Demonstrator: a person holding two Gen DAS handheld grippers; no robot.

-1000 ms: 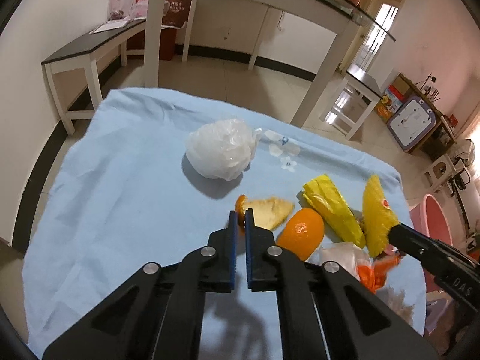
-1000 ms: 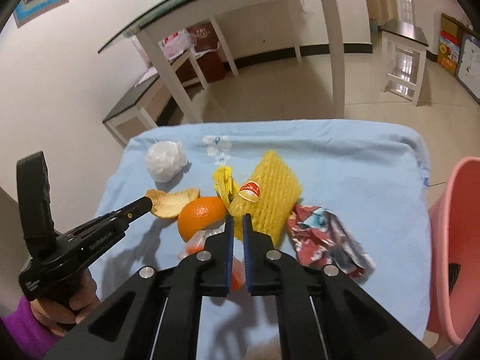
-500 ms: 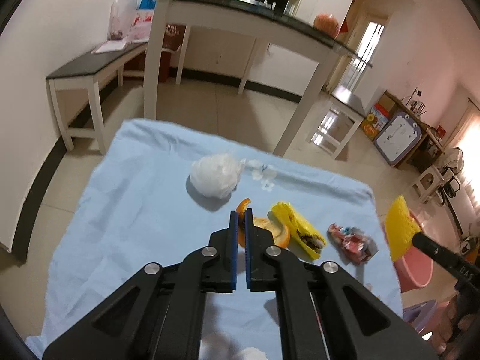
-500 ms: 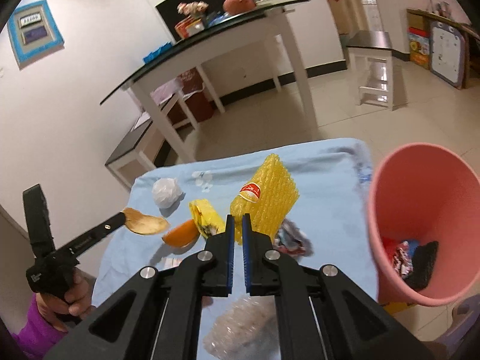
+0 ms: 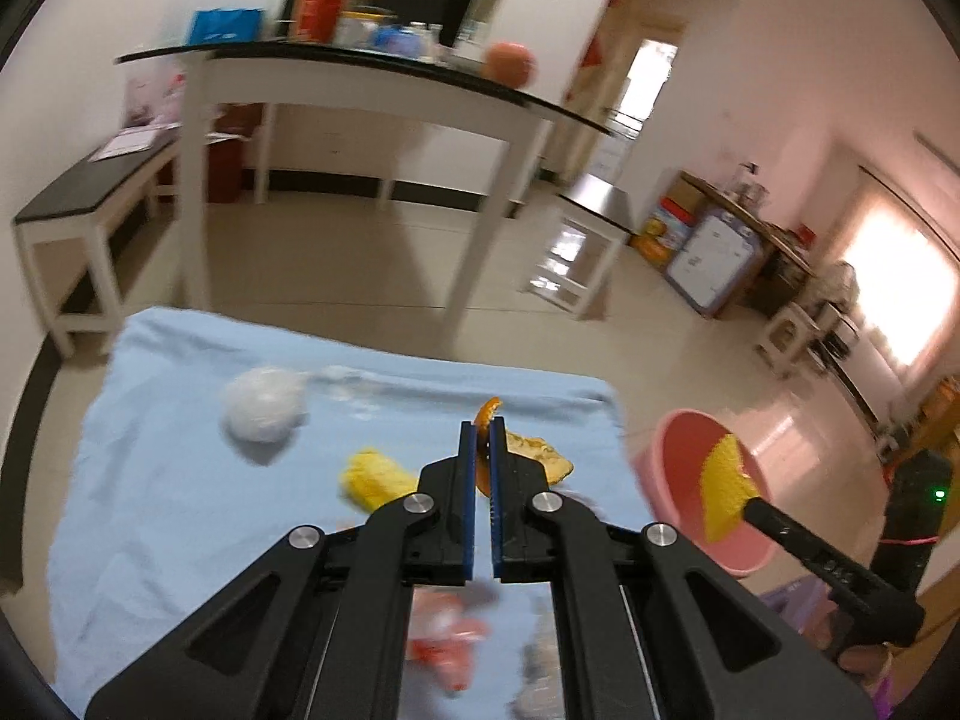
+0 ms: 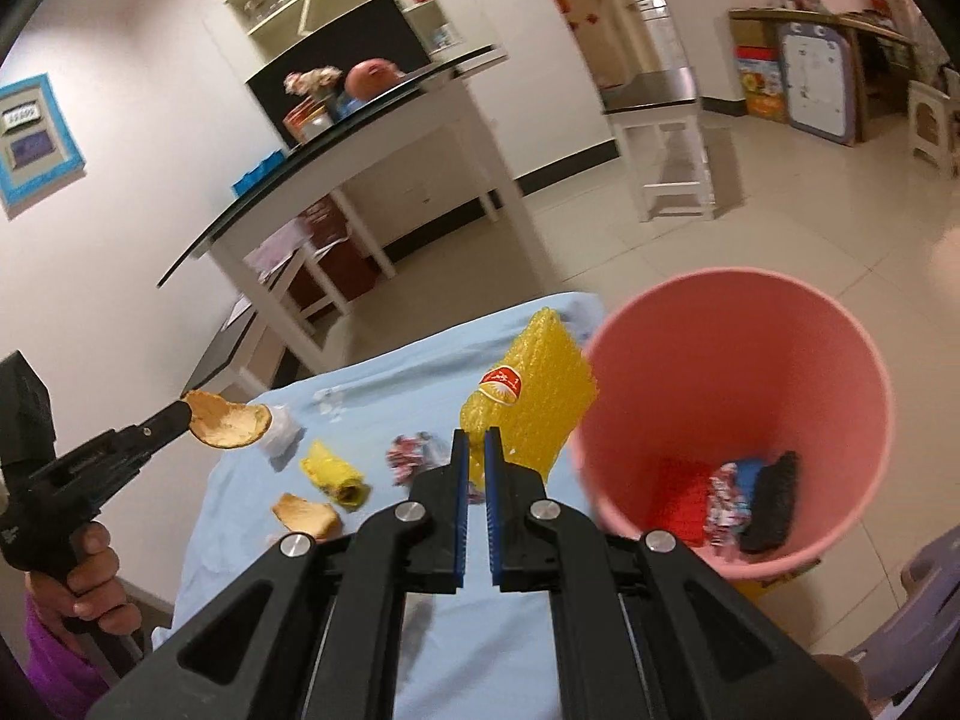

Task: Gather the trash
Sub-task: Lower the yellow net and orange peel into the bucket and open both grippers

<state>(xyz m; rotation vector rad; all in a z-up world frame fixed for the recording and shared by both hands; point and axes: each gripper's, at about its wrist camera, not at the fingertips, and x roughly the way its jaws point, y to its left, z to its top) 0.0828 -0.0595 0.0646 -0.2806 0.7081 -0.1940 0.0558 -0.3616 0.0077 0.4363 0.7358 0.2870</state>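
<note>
Two tools: left tool (image 5: 482,438) grips one orange peel (image 6: 227,419), right tool (image 6: 475,450) one yellow foam net (image 6: 528,387).

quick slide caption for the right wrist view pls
Right tongs carry a yellow foam fruit net toward the pink bin while left tongs lift an orange peel.

Glass-topped table (image 5: 372,69) (stool (image 6: 666,144) nearby)

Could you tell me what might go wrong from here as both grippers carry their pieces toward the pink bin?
1. The yellow foam net hangs at the pink bin rim; released early, it may catch on the edge or land on the blue cloth.
2. The left gripper pinches the orange peel only by its edge, so it could slip over the cloth.
</note>
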